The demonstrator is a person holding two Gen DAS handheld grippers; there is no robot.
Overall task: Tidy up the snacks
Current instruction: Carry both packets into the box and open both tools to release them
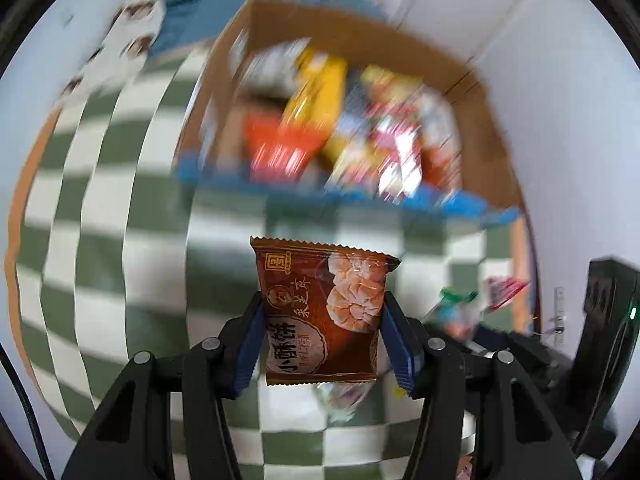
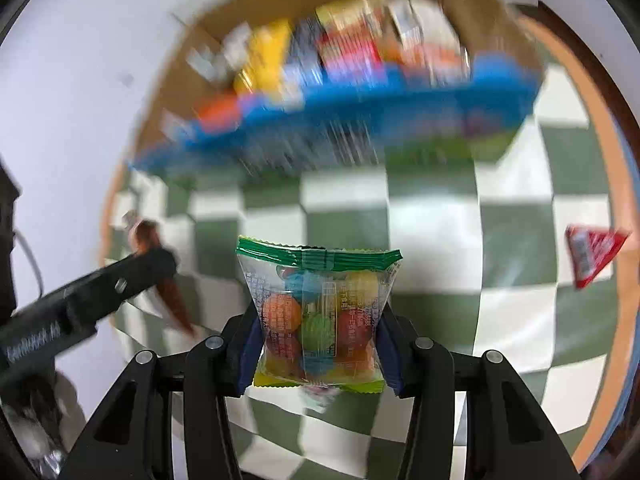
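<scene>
The left hand-held gripper squeezes a brown cookie packet tight between its two blue pads. The packet stands up above the green and white checked cloth on the desk. The right hand-held gripper pinches a clear candy bag with a green top, full of round colored candies. Off to the right of that gripper, a small red packet lies on the cloth. Farther ahead of both grippers sits a cardboard box with a blue front edge. Many bright snack packs fill it, all blurry.
</scene>
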